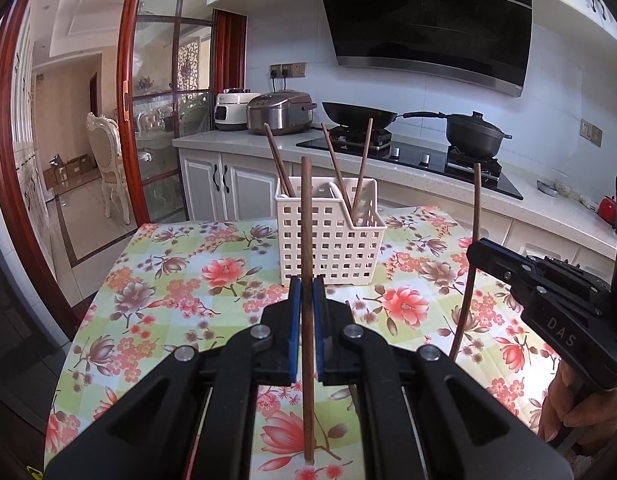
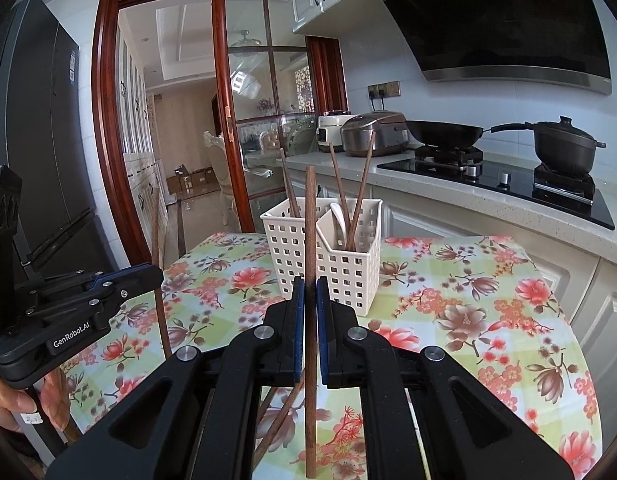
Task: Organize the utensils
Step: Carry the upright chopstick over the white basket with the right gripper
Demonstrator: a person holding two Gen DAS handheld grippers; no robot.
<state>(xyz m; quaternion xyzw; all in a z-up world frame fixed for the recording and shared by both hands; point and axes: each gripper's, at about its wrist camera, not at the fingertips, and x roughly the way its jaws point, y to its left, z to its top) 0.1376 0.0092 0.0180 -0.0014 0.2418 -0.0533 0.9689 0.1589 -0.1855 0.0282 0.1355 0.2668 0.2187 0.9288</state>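
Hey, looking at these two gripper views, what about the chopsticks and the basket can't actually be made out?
- How many loose chopsticks lie on the table: the right gripper body hides most of them in the right wrist view.
- Bottoms of the chopsticks inside the white basket: its walls cover them in both views.
- What the white utensil in the basket is: only its top shows.
- Lower end of the chopstick held by the left gripper: blurred near the bottom edge.

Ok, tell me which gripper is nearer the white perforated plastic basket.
Right gripper, probably: the basket fills more of its view, dead ahead. Left gripper faces it too, slightly farther back.
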